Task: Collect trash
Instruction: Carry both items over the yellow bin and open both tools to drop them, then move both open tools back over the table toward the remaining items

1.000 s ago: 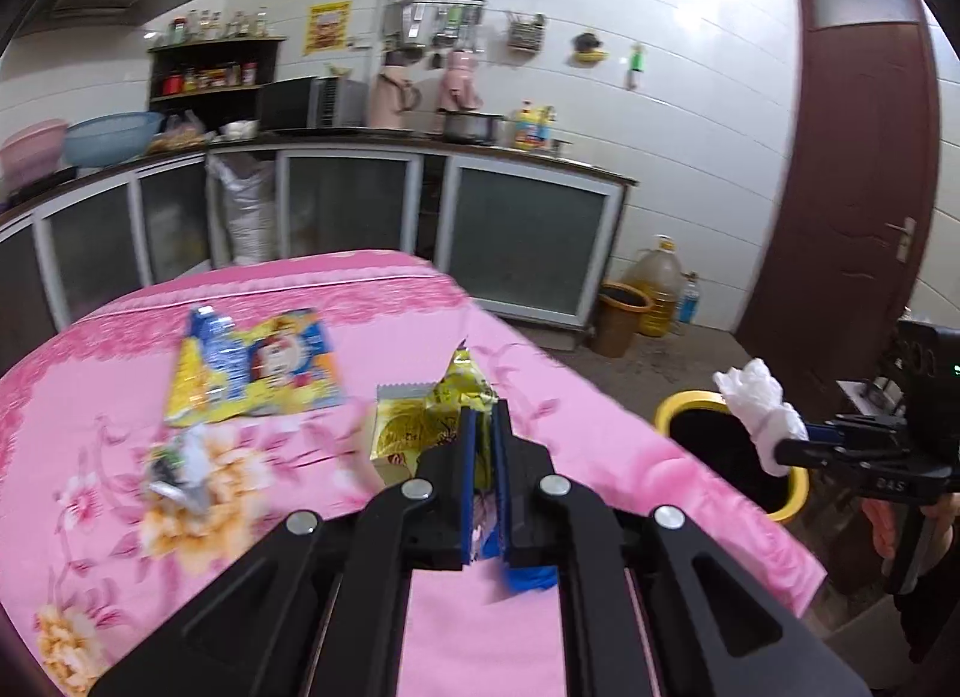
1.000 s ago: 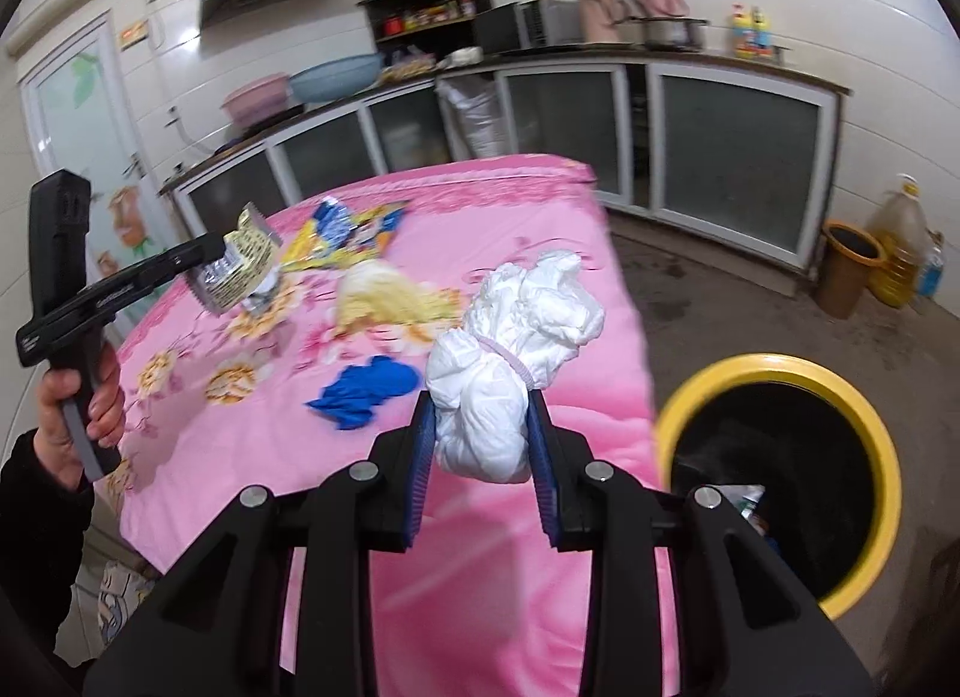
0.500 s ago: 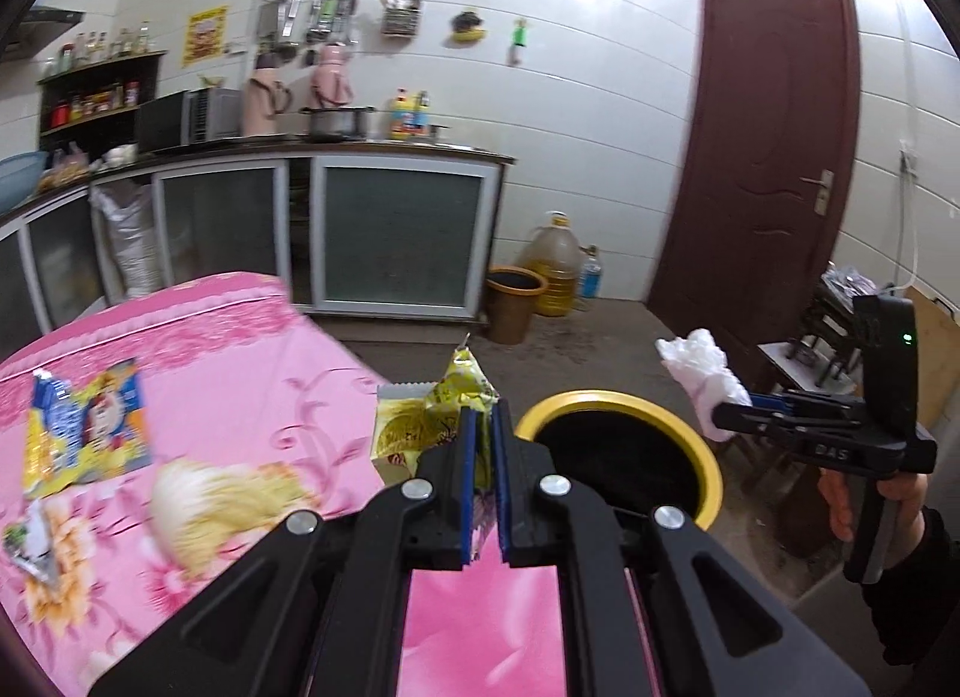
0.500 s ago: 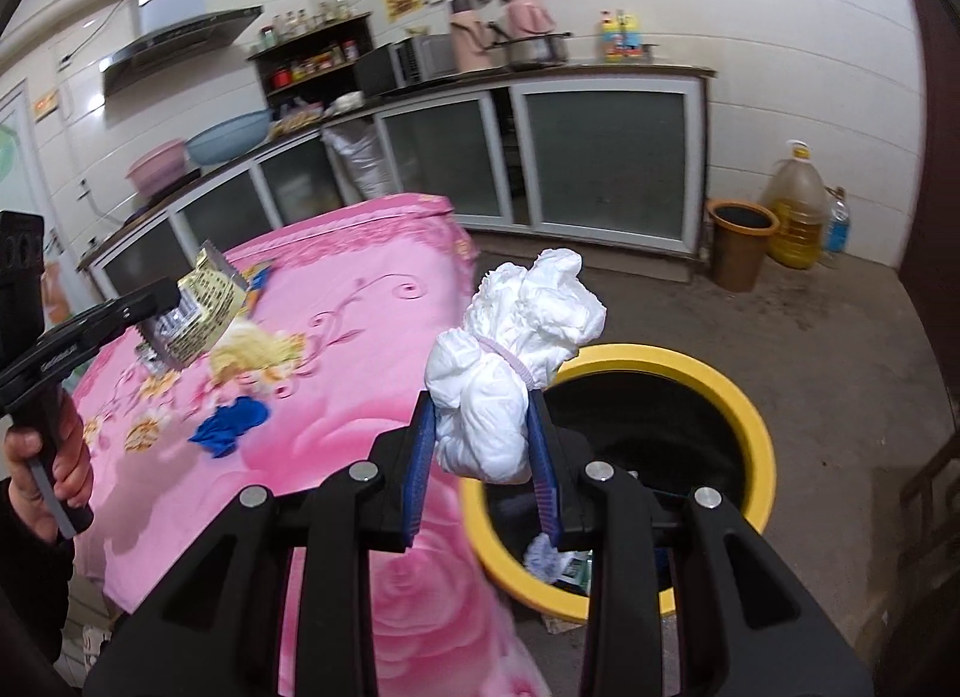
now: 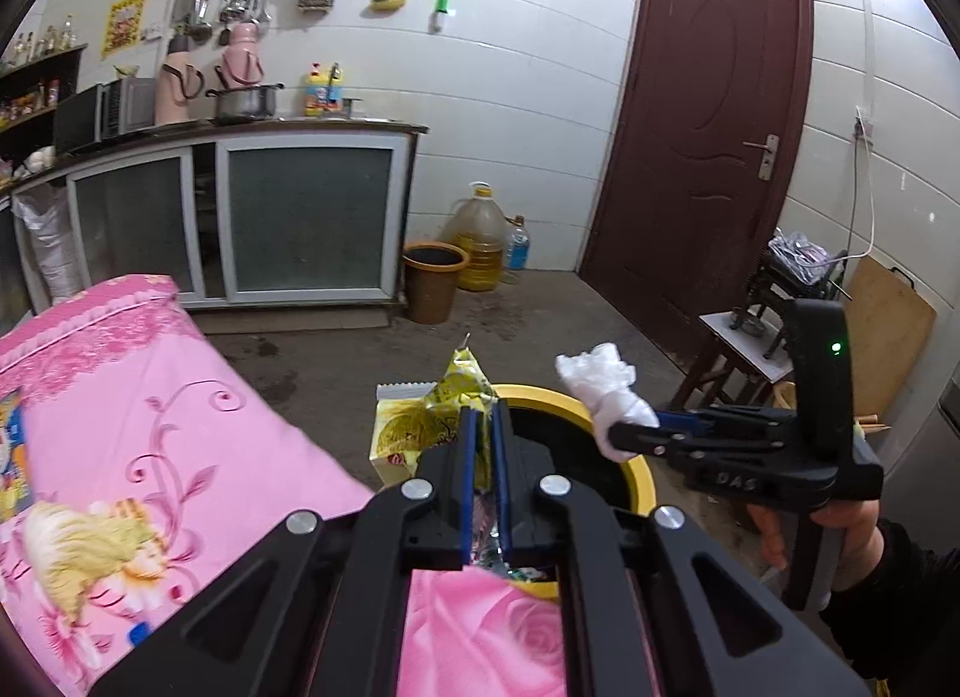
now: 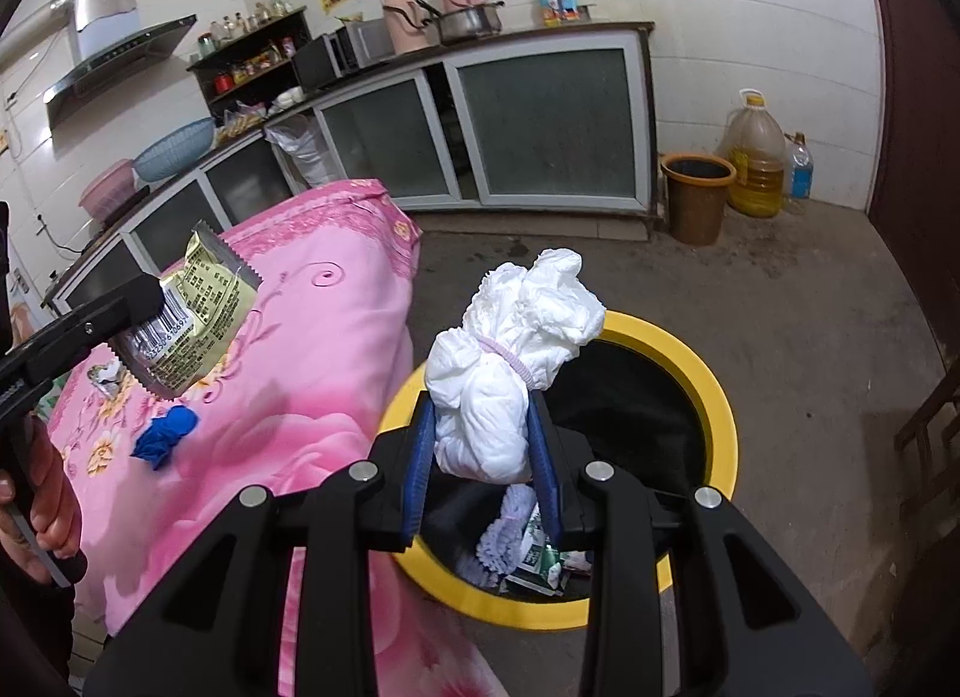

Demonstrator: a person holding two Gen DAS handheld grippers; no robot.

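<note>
While both grippers clamp trash above the yellow-rimmed bin (image 6: 717, 397)
My right gripper (image 6: 483, 460) squeezes one white wad (image 6: 516, 361), my left gripper (image 5: 483, 457) one yellow wrapper (image 5: 420, 427); only the right view shows one blue scrap (image 6: 165, 434) beside the bin.

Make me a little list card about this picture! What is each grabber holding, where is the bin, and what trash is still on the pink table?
left gripper: shut on the yellow snack wrapper
right gripper: shut on the white tissue bundle, tied with a pink band
bin: yellow rim, black inside, on the floor beside the table, already some trash in it
where the bundle is: over the bin's near rim
pink table: blue crumpled scrap lies on it
not yet done: both pieces still gripped, not dropped
</note>
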